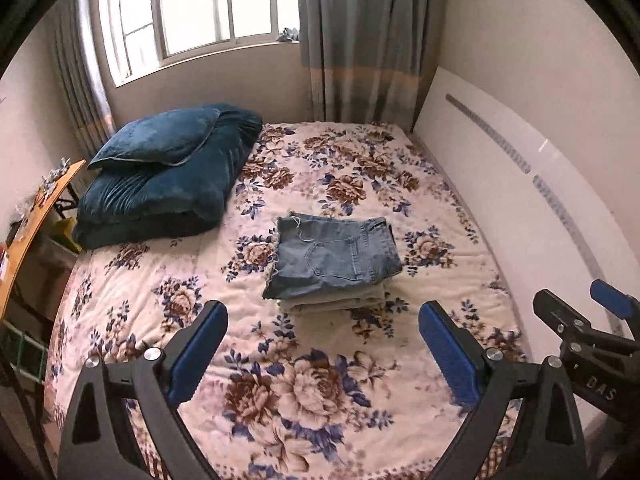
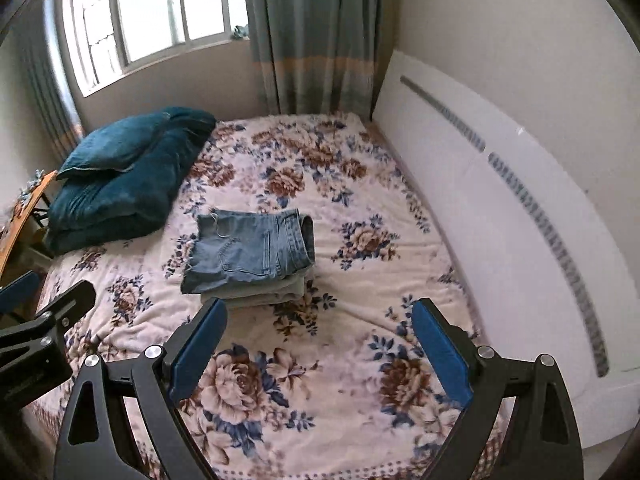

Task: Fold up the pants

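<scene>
Folded blue jeans (image 1: pixel 334 256) lie on top of a folded pale garment (image 1: pixel 332 303) in the middle of the floral bed (image 1: pixel 320 392). The same stack shows in the right wrist view, with the jeans (image 2: pixel 250 250) above the pale layer (image 2: pixel 260 294). My left gripper (image 1: pixel 323 354) is open and empty, held above the bed short of the stack. My right gripper (image 2: pixel 320 354) is open and empty, held to the right of the stack. It also shows in the left wrist view (image 1: pixel 580 308) at the right edge. The left gripper appears in the right wrist view (image 2: pixel 48 292) at the left edge.
A folded teal quilt with a pillow (image 1: pixel 168 176) lies at the bed's far left. A white headboard (image 1: pixel 520 184) runs along the right side. A wooden desk (image 1: pixel 32 220) stands left of the bed. A window (image 1: pixel 192 8) and curtains (image 1: pixel 360 40) are behind.
</scene>
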`<action>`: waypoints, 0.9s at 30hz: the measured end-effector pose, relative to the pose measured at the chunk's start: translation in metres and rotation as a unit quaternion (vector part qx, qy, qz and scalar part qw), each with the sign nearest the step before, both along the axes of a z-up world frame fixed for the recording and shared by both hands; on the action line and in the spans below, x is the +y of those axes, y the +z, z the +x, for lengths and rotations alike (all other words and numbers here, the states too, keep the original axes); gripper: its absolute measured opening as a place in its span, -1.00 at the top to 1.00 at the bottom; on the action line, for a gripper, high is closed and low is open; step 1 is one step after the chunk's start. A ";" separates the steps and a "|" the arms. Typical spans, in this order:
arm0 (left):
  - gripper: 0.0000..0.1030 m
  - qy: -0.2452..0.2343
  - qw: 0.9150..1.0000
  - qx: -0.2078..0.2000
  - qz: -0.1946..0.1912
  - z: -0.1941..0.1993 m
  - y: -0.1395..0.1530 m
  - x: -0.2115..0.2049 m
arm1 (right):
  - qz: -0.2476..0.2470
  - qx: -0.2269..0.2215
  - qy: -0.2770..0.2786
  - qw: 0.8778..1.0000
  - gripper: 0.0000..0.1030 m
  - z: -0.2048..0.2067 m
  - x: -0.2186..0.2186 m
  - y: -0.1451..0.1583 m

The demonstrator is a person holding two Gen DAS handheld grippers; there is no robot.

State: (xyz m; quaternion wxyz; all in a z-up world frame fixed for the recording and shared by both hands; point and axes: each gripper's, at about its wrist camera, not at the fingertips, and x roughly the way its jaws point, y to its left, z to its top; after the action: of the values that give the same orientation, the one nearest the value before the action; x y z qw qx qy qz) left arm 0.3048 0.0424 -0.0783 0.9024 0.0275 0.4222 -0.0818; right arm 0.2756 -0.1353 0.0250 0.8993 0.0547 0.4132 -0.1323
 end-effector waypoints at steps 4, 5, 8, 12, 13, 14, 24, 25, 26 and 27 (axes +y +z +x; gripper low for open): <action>-0.90 0.003 1.000 -0.007 -0.008 -0.029 0.024 0.005 | 0.002 -0.011 0.006 1.000 -0.86 -0.039 0.005 0.033; -0.90 0.003 1.000 -0.011 -0.009 -0.035 0.029 0.006 | 0.001 -0.015 0.009 1.000 -0.86 -0.050 0.006 0.042; -0.90 0.009 1.000 -0.022 -0.006 -0.054 0.047 0.010 | 0.002 -0.021 0.017 1.000 -0.86 -0.071 0.011 0.061; -0.90 0.025 0.999 -0.039 0.004 -0.076 0.069 0.018 | 0.001 -0.033 0.028 0.999 -0.86 -0.102 0.021 0.084; -0.90 0.027 0.999 -0.042 0.006 -0.080 0.072 0.019 | 0.004 -0.036 0.030 0.999 -0.86 -0.109 0.023 0.089; -0.90 0.027 0.999 -0.043 0.006 -0.084 0.074 0.020 | 0.005 -0.036 0.032 0.999 -0.86 -0.112 0.025 0.091; -0.97 0.033 0.999 -0.033 0.005 -0.085 0.054 0.020 | 0.027 -0.041 0.038 0.998 -0.93 -0.124 0.021 0.088; -1.00 0.029 0.999 -0.026 0.007 -0.079 0.046 0.018 | 0.029 -0.045 0.038 0.998 -0.93 -0.120 0.020 0.086; -1.00 0.024 0.999 -0.021 0.007 -0.075 0.042 0.017 | 0.027 -0.049 0.037 0.998 -0.93 -0.114 0.017 0.084; -1.00 0.025 1.000 -0.018 0.007 -0.069 0.037 0.016 | 0.021 -0.052 0.034 0.998 -0.93 -0.108 0.015 0.080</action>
State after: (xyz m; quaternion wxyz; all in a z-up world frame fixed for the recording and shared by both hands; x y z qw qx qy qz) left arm 0.2361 0.0584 -0.0417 0.9112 0.0251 0.4073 -0.0558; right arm 0.1677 -0.1199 0.1052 0.9223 0.0664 0.3698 -0.0903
